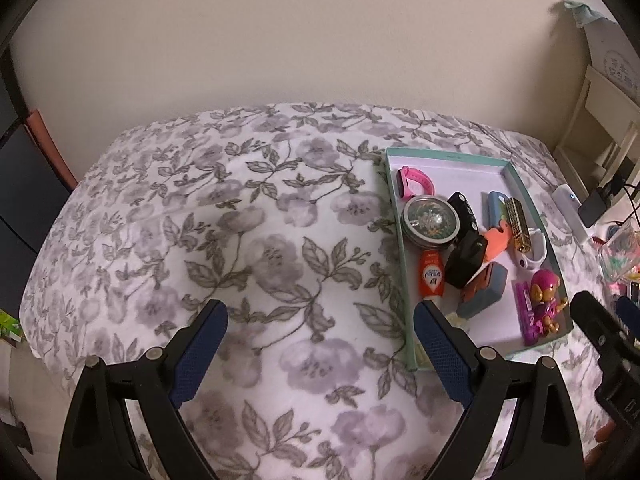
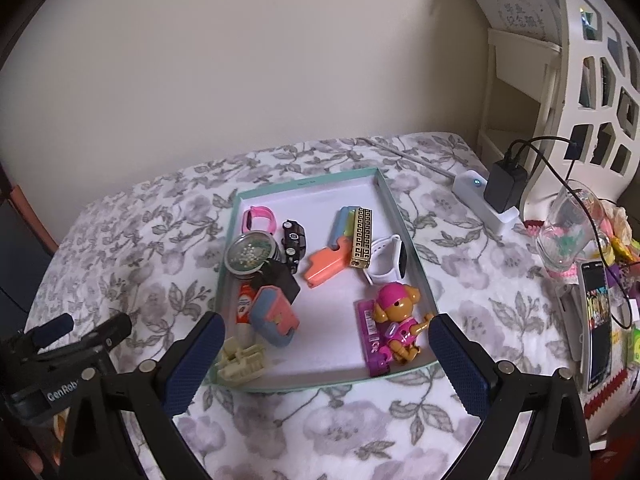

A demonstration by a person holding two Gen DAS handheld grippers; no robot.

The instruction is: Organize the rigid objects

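Note:
A teal-rimmed shallow box [image 2: 308, 182] [image 1: 448, 154] lies on the floral cloth. It holds several small items: a pink watch [image 2: 260, 217], a round tin [image 2: 250, 255], an orange toy gun [image 2: 326, 263], a gold harmonica [image 2: 362, 237], a white watch [image 2: 390, 262], a pink dog figure [image 2: 396, 316], a blue-pink case [image 2: 274, 314] and a cream toy [image 2: 240, 360]. My right gripper [image 2: 326, 328] is open and empty over the box's near edge. My left gripper [image 1: 320, 320] is open and empty above the cloth, left of the box.
A white power strip with a black charger [image 2: 496, 196] lies right of the box. A glass jar [image 2: 568, 232], a phone [image 2: 598, 316] and small clutter stand at the right edge. A white shelf [image 2: 532, 80] stands behind. The floral cloth [image 1: 240, 240] covers the table.

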